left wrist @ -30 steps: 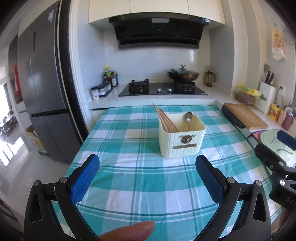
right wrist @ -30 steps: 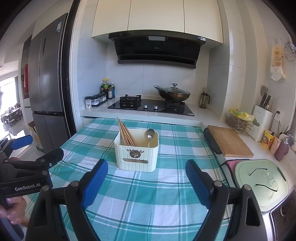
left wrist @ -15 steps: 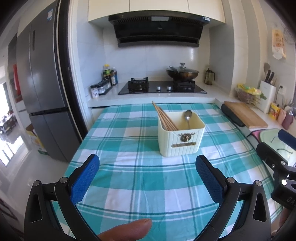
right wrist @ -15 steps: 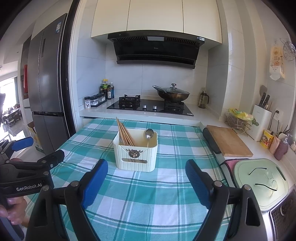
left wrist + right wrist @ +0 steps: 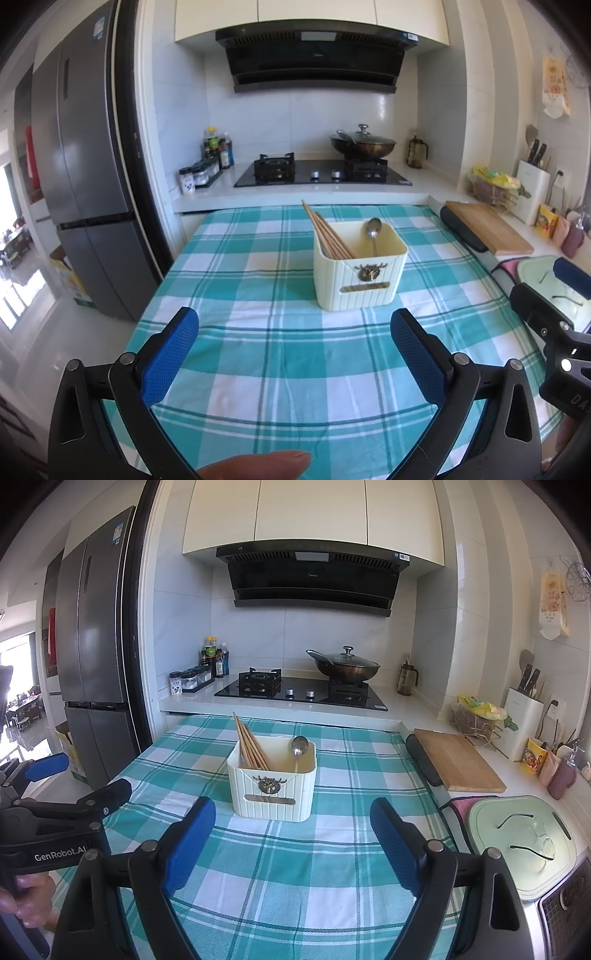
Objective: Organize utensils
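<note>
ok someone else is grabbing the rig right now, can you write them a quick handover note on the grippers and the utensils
Left gripper: open, empty, held above the checked tablecloth, short of the holder.
Right gripper: open, empty, also above the cloth, facing the holder.
Cream utensil holder: upright near the middle of the table.
Chopsticks: bundled in the holder's left side, leaning left.
Spoon: standing in the right side, bowl up.
Done: every utensil in view is in the holder.
Left: no loose utensils show on the cloth; check outside the views before calling it finished.
</note>
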Tool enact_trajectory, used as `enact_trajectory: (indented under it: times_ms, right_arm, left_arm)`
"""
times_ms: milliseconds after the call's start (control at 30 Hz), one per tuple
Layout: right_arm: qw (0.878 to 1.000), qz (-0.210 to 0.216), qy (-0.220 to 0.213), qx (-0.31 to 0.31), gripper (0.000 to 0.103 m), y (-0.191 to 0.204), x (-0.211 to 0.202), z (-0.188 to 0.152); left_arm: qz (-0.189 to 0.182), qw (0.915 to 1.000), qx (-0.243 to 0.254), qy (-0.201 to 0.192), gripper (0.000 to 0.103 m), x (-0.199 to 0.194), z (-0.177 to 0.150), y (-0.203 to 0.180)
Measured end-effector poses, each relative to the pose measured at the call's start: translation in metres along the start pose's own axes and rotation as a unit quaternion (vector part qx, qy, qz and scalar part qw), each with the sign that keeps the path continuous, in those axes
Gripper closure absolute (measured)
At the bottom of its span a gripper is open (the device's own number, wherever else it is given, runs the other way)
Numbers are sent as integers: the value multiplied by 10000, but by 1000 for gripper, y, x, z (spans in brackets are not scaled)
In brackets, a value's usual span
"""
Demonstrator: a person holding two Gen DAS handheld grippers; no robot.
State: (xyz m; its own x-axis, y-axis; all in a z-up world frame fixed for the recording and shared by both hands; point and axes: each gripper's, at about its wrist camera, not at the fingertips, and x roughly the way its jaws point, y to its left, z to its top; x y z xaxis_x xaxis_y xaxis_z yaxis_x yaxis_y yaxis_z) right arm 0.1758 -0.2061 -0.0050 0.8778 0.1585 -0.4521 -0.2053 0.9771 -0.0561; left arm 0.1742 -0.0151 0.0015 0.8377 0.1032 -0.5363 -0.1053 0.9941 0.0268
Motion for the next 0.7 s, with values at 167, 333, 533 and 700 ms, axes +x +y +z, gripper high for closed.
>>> enact_trajectory:
  times_ms: [167,333,533,700]
  right_arm:
    - [10000,10,-5,-8,16,0,0,0]
    - [10000,0,-6,-9,16,1,-1,0]
    - [10000,-8,1,-5,16,1,0,0]
    - [10000,6,24,-24,16,2,0,-1]
  left_arm:
    - [-23,10000,16,-13,0,-2,0,-2]
    - [-33,10000,19,-20,0,-2,0,-3]
    - [-20,10000,24,-16,0,-2,0,-3]
    - [40,10000,67,-54,0,-2,-1,-5]
